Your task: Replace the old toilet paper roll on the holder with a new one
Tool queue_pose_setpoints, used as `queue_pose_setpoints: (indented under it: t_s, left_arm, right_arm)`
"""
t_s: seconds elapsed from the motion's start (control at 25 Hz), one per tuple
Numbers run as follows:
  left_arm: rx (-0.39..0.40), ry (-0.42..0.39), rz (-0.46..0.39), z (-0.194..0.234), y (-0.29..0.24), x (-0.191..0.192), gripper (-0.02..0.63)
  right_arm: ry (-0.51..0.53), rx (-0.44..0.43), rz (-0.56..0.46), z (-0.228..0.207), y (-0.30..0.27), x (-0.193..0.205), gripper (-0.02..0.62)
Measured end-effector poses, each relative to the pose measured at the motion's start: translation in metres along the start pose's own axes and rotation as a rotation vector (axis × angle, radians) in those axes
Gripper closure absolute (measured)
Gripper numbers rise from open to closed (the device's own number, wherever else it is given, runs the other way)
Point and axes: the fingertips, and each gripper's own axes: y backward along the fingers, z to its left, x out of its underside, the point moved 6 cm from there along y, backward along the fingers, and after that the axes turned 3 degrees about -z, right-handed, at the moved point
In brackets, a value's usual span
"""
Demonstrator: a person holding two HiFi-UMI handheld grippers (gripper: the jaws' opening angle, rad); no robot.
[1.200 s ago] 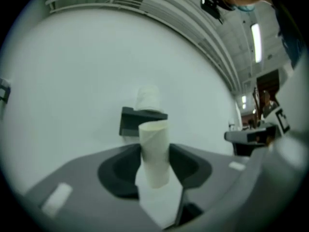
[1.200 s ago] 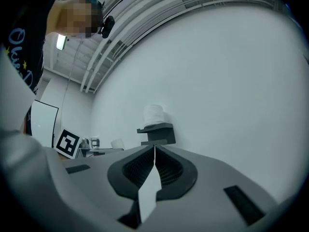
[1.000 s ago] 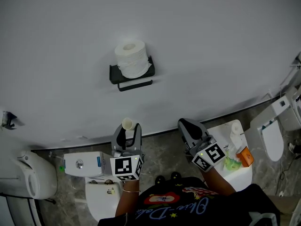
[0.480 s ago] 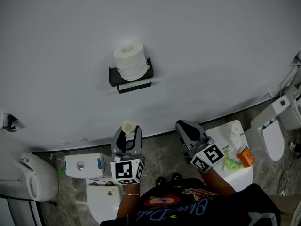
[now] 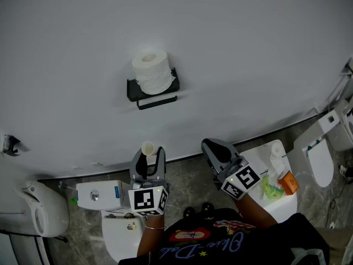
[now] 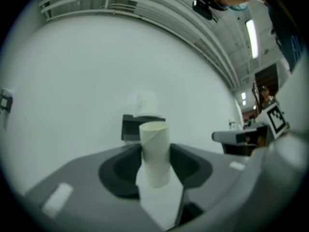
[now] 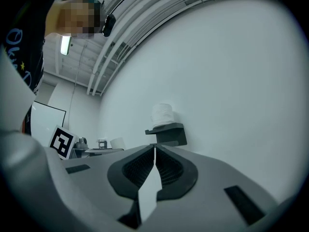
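A black holder (image 5: 134, 88) is fixed to the white wall. On top of it stands a full white paper roll (image 5: 153, 70); the bar (image 5: 157, 99) under it is bare. Below the holder, my left gripper (image 5: 150, 154) is shut on an empty cardboard tube (image 5: 147, 147), which stands upright between the jaws (image 6: 154, 152). The same holder (image 6: 130, 127) and roll (image 6: 147, 103) show straight ahead in the left gripper view. To the right, my right gripper (image 5: 210, 147) is shut with nothing in it, and in its own view (image 7: 154, 148) the jaws meet below the holder (image 7: 168, 134).
A toilet cistern (image 5: 99, 194) sits below the left gripper. At the right, a white stand (image 5: 278, 200) carries a paper roll (image 5: 276, 150), an orange thing (image 5: 287, 183) and green things. Another toilet (image 5: 322, 159) is at the far right, and a white fixture (image 5: 27, 206) at the far left.
The right gripper has drifted slightly to the left. The left gripper still holds the tube in the same place.
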Motion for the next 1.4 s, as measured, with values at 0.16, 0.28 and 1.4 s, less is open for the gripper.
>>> queue_pose_setpoints:
  t_s: [0.16,0.28,1.4]
  left_arm:
    - [0.003,-0.006,-0.008,0.003,-0.005,-0.005,0.425]
    - [0.011,-0.018,-0.018,0.004,-0.009,-0.012,0.424]
    - [0.048,0.047,-0.075,0.052,-0.056,-0.032,0.425]
  right_arm:
    - [0.029,-0.093,-0.021,0.007,-0.028,-0.016,0.58]
    - [0.067,-0.153,-0.033,0.013,-0.051,-0.033,0.58]
    - [0.476,-0.378,0.179,-0.003,-0.203,-0.142,0.393]
